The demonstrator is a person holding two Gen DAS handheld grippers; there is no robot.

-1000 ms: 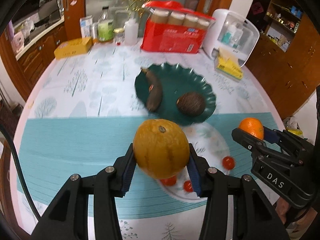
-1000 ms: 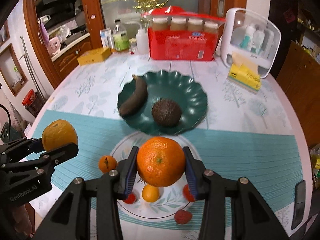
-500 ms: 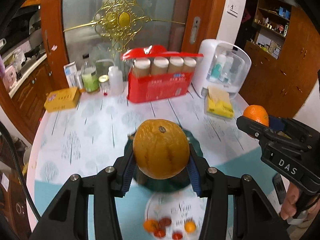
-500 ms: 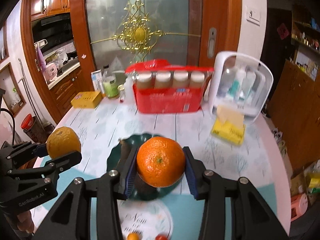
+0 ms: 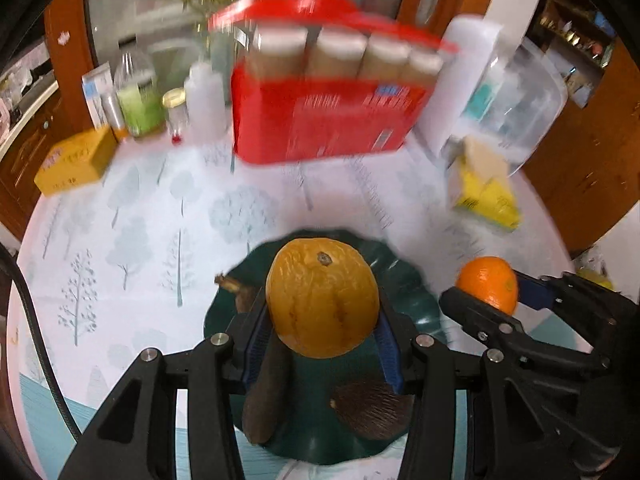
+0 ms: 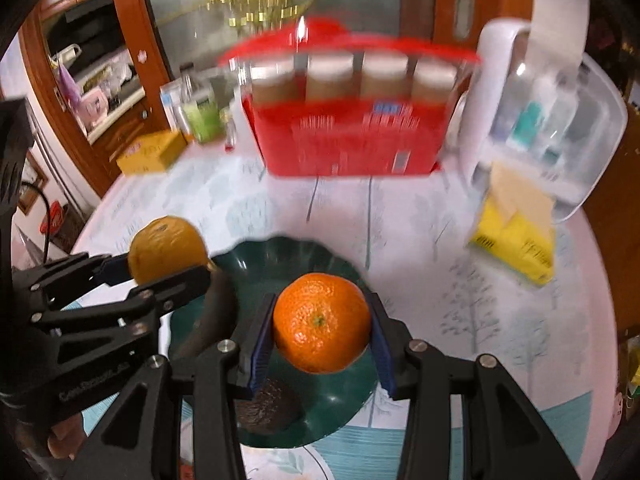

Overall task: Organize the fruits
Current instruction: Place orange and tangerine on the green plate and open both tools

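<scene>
I have my left gripper [image 5: 322, 344] clamped on the dull yellow-orange citrus fruit [image 5: 322, 297] and my right gripper [image 6: 321, 346] clamped on the bright orange mandarin [image 6: 321, 322], both over the dark green scalloped plate [image 6: 280, 252]. The blackened banana [image 5: 262, 408] lies at nine o'clock on it, the brown avocado [image 6: 266, 410] at six. Dropping either fruit from this height could roll it off the rim, I judge.

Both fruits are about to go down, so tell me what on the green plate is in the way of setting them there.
The green plate already holds a dark banana along its left side and a brown avocado at its near edge. The far and right parts are bare, so nothing visible blocks those.
</scene>
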